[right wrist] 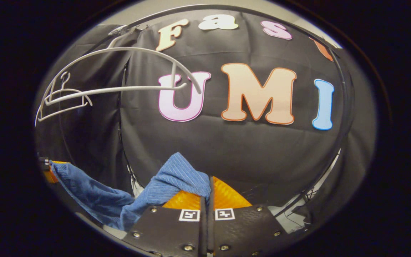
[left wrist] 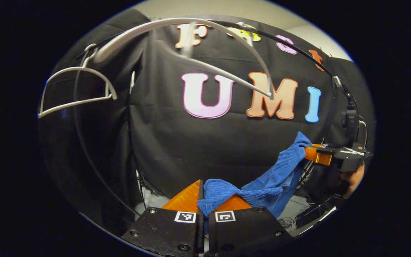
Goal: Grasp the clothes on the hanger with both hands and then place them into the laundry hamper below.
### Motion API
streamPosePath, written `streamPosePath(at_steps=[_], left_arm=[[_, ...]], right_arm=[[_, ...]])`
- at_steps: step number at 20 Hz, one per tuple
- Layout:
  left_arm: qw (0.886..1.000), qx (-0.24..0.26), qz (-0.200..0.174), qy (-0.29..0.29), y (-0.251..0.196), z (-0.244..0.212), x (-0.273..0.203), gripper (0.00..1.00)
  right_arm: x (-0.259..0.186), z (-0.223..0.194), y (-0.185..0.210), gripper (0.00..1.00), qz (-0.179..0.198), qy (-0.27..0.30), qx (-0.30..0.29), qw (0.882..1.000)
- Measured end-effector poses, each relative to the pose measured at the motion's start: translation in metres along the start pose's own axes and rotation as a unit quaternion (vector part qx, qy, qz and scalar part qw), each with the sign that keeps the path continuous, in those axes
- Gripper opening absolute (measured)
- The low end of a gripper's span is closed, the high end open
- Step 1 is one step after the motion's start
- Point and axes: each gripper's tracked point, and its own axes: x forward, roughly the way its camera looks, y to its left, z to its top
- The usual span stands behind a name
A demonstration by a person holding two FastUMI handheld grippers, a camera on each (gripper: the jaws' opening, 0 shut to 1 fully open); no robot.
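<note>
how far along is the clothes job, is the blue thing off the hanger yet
Done: the blue garment is off the hangers; the near hanger and the far one hang bare on the rail. In hand: the left gripper and right gripper each pinch one end, the cloth sagging between them. Left: lowering it into the hamper, which I can't see from here.

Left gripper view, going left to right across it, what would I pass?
Small white hanger → large white hanger → left tool pinching the blue garment → right tool holding the garment's far end → the hand behind it.
</note>
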Motion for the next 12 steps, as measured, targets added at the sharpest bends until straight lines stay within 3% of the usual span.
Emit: streamPosePath(at_steps=[6, 12], left_arm=[[0.998, 0.008, -0.058, -0.022, -0.061, 0.036, 0.022, 0.05], [0.994, 0.003, -0.097, -0.042, -0.108, 0.066, 0.041, 0.05]], right_arm=[[-0.016, 0.018, 0.002, 0.01, 0.006, -0.008, 0.025, 1.0], [-0.025, 0.042, -0.014, 0.01, -0.014, -0.026, 0.057, 0.998]])
